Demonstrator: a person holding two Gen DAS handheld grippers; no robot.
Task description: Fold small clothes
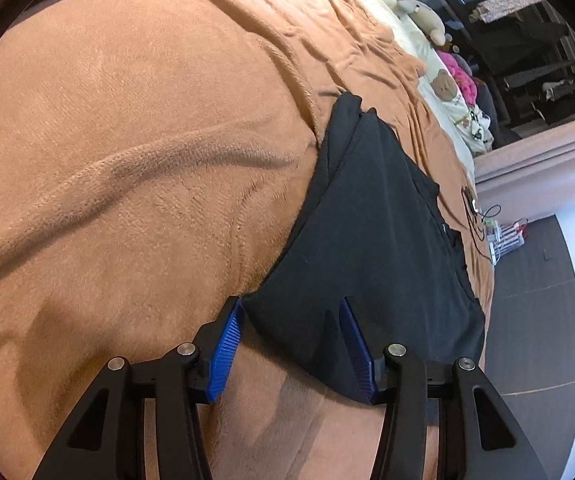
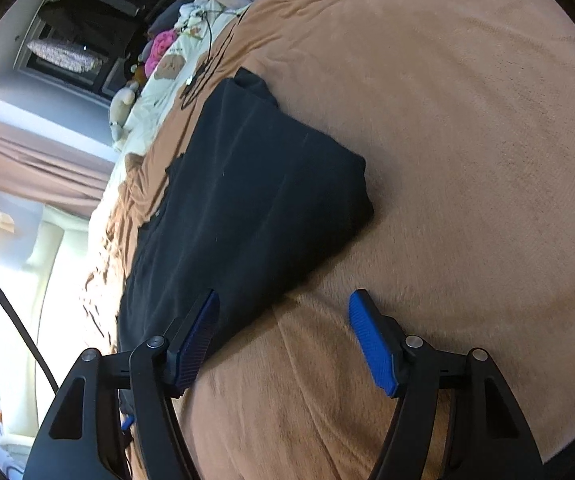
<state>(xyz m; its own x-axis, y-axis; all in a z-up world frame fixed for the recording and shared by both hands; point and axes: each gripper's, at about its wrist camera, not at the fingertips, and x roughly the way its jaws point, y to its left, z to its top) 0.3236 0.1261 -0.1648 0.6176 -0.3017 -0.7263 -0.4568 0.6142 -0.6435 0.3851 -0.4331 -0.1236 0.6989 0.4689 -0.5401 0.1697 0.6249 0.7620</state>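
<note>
The black garment (image 1: 367, 220) on the bed's brown blanket (image 1: 127, 120) looks soft and limp; pinch its near corners. Left tongs (image 1: 291, 312) and right tongs (image 2: 283, 304) straddle its edge, parted, unclamped.

Cloth and gripper surfaces on the bed.
Matt black knit garment (image 1: 371, 240) lies on a fuzzy, napped tan fleece blanket (image 1: 127, 160); ribbed blue plastic pads (image 2: 371, 344) sit on black arms with shiny metal pins.

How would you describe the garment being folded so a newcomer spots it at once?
Start at the wide tan fleece blanket covering the bed. On it lies a folded black fabric garment, a flat dark slab near the blanket's edge, towards the cream bedding. It is the only black item on the tan surface.
</note>
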